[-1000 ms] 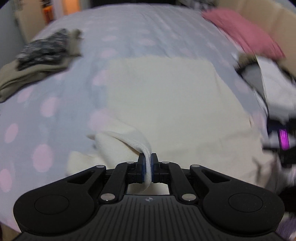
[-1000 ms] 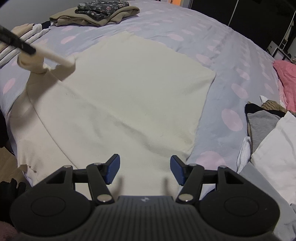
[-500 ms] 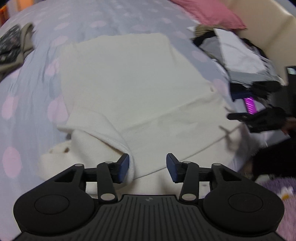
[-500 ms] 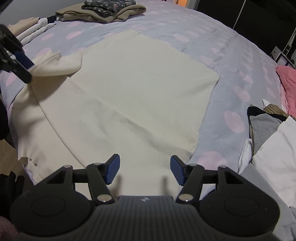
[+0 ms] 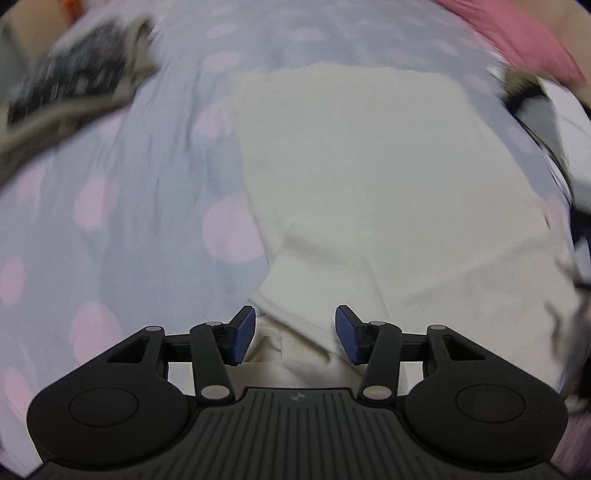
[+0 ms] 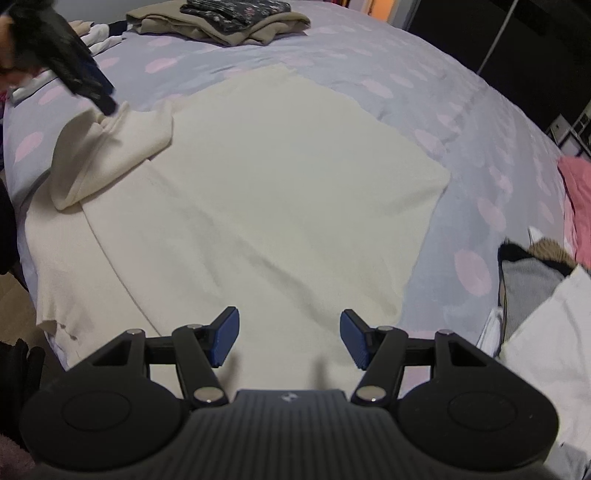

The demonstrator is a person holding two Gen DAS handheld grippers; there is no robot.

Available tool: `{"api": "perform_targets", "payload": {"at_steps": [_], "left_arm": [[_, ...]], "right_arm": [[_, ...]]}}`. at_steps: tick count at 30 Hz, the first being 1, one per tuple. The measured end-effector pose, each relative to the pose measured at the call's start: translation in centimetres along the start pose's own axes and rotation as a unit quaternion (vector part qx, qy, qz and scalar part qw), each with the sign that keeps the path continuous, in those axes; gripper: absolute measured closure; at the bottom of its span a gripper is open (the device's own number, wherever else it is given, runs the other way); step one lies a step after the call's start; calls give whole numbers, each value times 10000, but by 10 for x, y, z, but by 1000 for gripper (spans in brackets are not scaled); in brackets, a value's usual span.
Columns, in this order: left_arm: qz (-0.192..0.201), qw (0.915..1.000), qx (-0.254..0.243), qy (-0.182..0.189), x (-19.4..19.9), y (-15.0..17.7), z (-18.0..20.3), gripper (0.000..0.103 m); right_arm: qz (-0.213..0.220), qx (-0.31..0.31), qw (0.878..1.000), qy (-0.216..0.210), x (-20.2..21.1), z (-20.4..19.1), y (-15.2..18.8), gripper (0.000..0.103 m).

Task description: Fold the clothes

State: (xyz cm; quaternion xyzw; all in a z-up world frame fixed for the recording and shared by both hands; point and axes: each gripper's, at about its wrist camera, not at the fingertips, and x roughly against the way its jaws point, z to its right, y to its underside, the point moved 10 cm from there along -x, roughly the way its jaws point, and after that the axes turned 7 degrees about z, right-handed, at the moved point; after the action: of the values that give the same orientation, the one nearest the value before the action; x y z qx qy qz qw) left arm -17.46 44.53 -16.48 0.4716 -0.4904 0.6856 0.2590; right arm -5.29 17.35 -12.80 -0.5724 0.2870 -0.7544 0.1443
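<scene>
Progress: early in the fold, by my reading. The cream garment lies spread flat on the bed; one sleeve is turned in at the far left, bunched rather than flat. The rest of the folding is not yet done.
Done already: a folded stack of tan and dark flowered clothes sits at the far edge of the bed.
Left to do: a loose heap of clothes, grey and white, waits at the right, near a pink pillow.
Left tool: jaws apart, holding nothing, just over the sleeve's cuff end; they opened within the last second and the cloth lies below them, not pinched.
Right tool: jaws wide, empty, hovering over the garment's near edge.
Cloth: soft, matt knit, limp, with faint creases; body roughly square.
Bed cover: smooth lilac fabric with pale pink dots.
</scene>
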Motion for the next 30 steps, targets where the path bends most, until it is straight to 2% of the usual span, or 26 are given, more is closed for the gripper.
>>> {"api": "perform_targets", "payload": {"at_steps": [1,3,6,15,19,21,27,30], "left_arm": [[-34,9999,150,33,-4,0,-2,65],[-71,9997,200,-77,-8,1,-4,82],[23,9998,172,-35,-3,-1,4,99],[619,9968,-173,482,38,-11,57,102],[744,9929,-363,856,45,-5,87,102],[724,9908,-517,1020,44,5,104,102],[429,9833,-1160,1337,25,45,148,102],[334,9783,-1451,1438,18,59,163,102]], "right_arm": [[28,51,10000,-4,0,-2,-3,36],[82,148,9999,-14,1,-6,-9,32],[100,246,9996,-70,-1,-14,-16,31],[37,440,9987,-237,-4,-37,-28,31],[71,243,9987,-437,-4,-46,-37,28],[84,48,9987,-500,-4,-47,-42,24],[25,-517,9973,-523,-7,-41,-46,24],[31,-1114,9906,-794,-8,-38,-49,24]]}}
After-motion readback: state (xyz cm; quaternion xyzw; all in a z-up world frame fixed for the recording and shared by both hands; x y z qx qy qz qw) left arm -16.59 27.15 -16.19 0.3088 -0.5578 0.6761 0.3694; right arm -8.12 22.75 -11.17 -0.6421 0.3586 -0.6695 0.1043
